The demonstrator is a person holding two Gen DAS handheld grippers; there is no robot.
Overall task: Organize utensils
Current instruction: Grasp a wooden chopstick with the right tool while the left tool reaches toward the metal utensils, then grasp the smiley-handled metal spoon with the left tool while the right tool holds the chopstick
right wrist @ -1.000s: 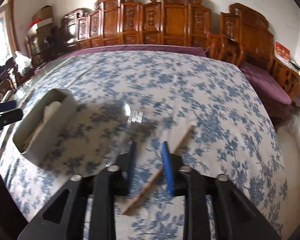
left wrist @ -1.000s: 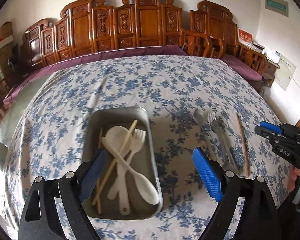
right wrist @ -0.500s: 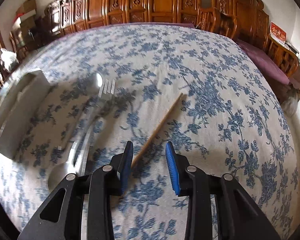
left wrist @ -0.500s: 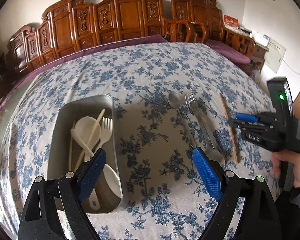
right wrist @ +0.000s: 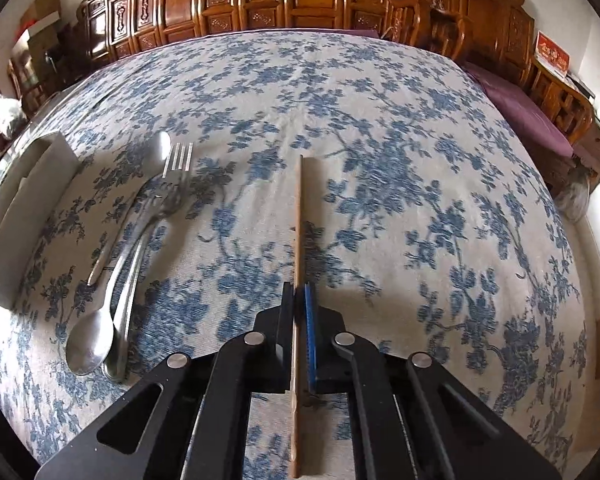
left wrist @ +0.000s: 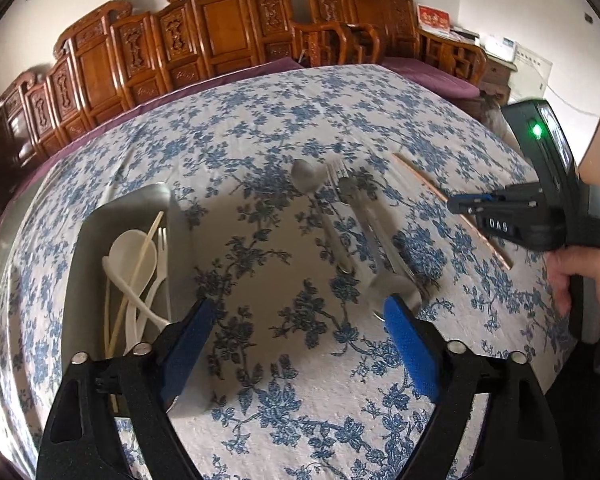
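Note:
My right gripper [right wrist: 299, 300] is shut on a brown wooden chopstick [right wrist: 297, 216] that lies along the floral tablecloth; it also shows in the left wrist view [left wrist: 428, 186] with the right gripper [left wrist: 458, 204] on it. Metal spoons [right wrist: 90, 344] and a metal fork [right wrist: 178, 160] lie left of the chopstick. My left gripper [left wrist: 300, 344] is open and empty above the cloth, between a metal tray [left wrist: 140, 200] and the metal utensils [left wrist: 364, 216]. The tray holds white plastic spoons [left wrist: 134, 246], a white fork and pale chopsticks.
The tray's side wall [right wrist: 24, 208] stands at the left in the right wrist view. Carved wooden chairs [left wrist: 220, 36] line the table's far edge. A purple cushion [right wrist: 520, 108] lies at the right.
My right gripper has closed on the wooden chopstick and lined up with it. My left gripper has shifted right, away from the tray, staying open.

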